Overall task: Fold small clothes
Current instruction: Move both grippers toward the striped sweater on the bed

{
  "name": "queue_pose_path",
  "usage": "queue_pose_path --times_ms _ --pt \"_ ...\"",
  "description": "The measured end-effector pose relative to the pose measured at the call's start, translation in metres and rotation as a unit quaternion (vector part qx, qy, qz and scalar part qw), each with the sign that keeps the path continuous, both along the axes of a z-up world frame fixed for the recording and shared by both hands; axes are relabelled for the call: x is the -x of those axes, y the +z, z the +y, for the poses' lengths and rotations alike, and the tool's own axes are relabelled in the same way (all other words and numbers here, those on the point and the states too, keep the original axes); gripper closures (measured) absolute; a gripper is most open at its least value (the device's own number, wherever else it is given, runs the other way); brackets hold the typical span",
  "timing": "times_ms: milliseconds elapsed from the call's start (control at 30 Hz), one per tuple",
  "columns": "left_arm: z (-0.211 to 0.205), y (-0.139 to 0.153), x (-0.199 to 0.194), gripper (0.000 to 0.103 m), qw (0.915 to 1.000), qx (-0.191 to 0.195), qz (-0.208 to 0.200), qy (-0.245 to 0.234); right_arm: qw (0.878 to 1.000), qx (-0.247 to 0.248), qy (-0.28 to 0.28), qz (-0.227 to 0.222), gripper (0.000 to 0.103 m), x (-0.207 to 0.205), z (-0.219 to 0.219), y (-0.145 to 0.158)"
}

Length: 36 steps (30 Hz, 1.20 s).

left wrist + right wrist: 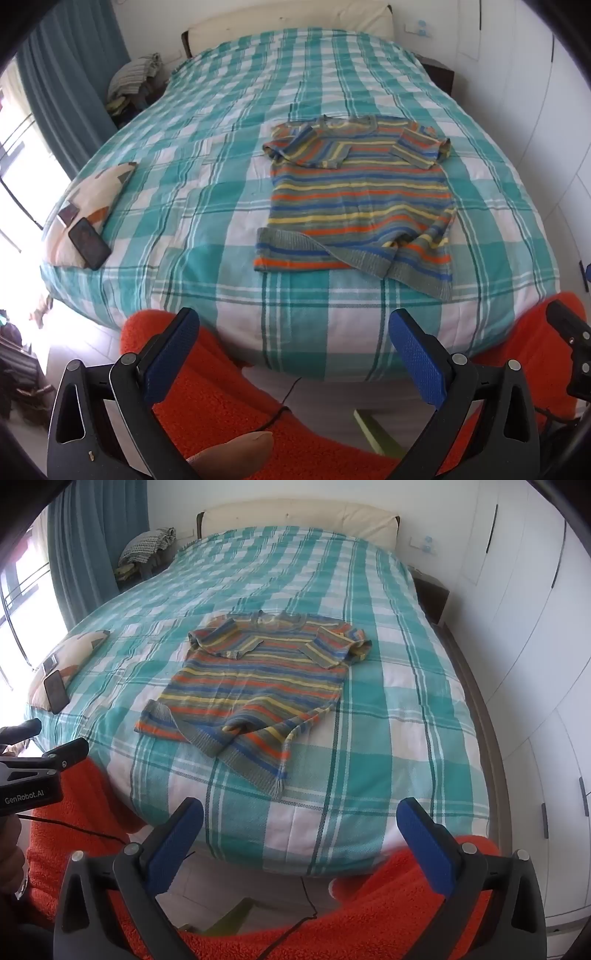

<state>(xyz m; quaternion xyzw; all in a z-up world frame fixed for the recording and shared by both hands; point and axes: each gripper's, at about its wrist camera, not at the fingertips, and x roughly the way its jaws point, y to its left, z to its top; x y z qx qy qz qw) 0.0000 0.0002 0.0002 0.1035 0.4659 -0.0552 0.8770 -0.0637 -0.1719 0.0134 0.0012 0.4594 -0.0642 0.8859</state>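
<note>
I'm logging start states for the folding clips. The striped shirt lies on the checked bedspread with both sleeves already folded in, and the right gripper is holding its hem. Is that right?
Not quite. The right gripper holds nothing: in the right wrist view its jaws stand open, short of the bed. The striped shirt does lie on the checked bedspread, both sleeves folded in.

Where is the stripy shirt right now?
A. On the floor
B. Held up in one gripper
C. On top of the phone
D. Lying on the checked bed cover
D: the stripy shirt lies on the checked bed cover, both sleeves already folded in, and neither open gripper touches it.
</note>
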Motion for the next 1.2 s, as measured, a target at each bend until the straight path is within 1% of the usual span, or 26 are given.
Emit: queue_pose_path --times_ms 200,267,367,733,1200 --pt "-0.001 -0.001 0.000 0.000 1.0000 -0.004 0.004 0.000 1.000 0.000 0.001 0.002 0.000 -0.001 -0.003 0.001" --pt "-0.002 -0.002 0.000 0.000 1.0000 -0.004 0.006 0.000 1.000 -0.001 0.002 0.004 0.000 0.001 0.002 -0.008" --pt "-0.001 -0.002 -0.002 0.000 1.0000 -0.003 0.006 -0.002 1.000 -0.002 0.002 0.005 0.000 0.001 0.002 -0.010" --pt "-0.001 -0.007 -0.002 0.000 0.9999 -0.004 0.014 -0.004 1.000 -0.008 -0.001 0.014 0.000 -0.005 0.000 -0.008" --pt "-0.006 -0.013 0.000 0.000 0.9998 -0.013 0.012 -0.011 1.000 -0.010 -0.001 0.017 0.000 -0.005 0.000 -0.011"
